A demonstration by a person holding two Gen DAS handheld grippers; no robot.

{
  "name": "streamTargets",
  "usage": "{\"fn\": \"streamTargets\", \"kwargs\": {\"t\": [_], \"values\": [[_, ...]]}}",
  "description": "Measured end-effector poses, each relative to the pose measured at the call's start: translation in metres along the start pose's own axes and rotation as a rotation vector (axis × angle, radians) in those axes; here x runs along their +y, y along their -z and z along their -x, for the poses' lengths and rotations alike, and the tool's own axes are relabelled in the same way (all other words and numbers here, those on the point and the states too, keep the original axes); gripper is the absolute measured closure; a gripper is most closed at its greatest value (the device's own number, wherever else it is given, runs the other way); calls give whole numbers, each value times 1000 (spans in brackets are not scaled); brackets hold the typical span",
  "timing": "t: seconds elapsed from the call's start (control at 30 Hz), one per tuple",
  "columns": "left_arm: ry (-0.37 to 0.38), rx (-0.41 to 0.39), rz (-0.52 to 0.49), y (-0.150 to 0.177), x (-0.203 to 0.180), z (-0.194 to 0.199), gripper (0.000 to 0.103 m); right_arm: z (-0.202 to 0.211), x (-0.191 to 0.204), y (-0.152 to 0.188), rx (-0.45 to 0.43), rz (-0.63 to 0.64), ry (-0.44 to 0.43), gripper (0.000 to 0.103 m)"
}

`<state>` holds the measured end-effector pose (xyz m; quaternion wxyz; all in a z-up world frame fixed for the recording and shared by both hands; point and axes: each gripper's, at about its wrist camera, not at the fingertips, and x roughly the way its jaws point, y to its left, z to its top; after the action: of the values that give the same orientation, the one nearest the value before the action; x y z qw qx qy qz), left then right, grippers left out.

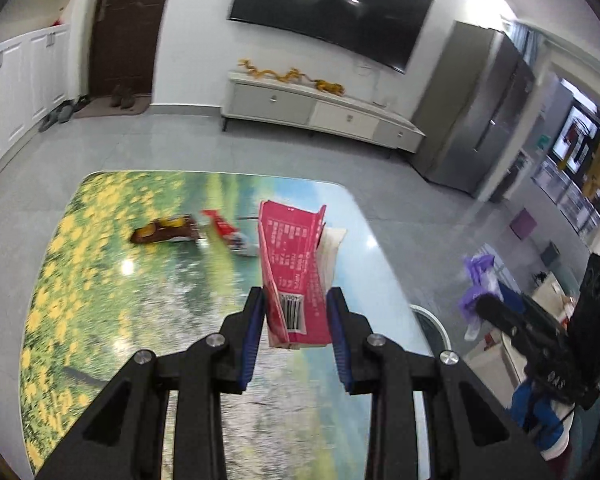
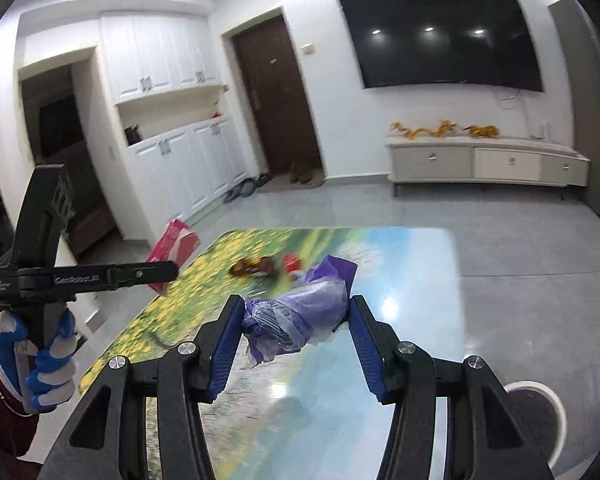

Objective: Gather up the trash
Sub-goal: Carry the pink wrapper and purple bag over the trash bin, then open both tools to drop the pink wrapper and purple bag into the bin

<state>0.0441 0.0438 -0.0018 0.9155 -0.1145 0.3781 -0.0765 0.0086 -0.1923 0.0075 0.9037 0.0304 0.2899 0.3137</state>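
Four pieces of trash showed. The left claw (image 1: 295, 312) gripped a red carton (image 1: 294, 276), flattened, printed with text and a barcode, held above the counter (image 1: 100, 280). The right claw (image 2: 296, 320) gripped a crumpled purple bag (image 2: 300, 312), also above the counter. A brown wrapper (image 1: 164, 231) and a red wrapper (image 1: 226, 232) lay side by side on the counter's far part. A round bin (image 2: 540, 420) stood beside the counter; its contents could not be made out.
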Motion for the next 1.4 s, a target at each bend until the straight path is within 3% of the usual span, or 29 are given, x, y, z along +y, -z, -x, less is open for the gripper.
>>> {"fn": "streamTargets", "kwargs": {"t": [0.27,0.57,0.83,1.17,1.27,1.33,1.4], "values": [[75,64,-131,-4,-73,-35,73,41,-83,19,-45,-139,172,52],[163,177,-278,6,-170,-102,73,73,-166,59,-31,-304,341,52],[220,288,-341,16,-241,-181,72,75,-215,85,23,-395,412,51],[273,349,-325,20,-294,-253,72,64,-259,107,83,-475,462,50],[298,370,-310,21,-304,-268,66,59,-267,112,104,-481,477,49],[320,383,-290,22,-307,-276,44,54,-271,113,119,-486,489,46],[335,386,-280,21,-308,-280,42,50,-275,116,133,-488,515,37]]}}
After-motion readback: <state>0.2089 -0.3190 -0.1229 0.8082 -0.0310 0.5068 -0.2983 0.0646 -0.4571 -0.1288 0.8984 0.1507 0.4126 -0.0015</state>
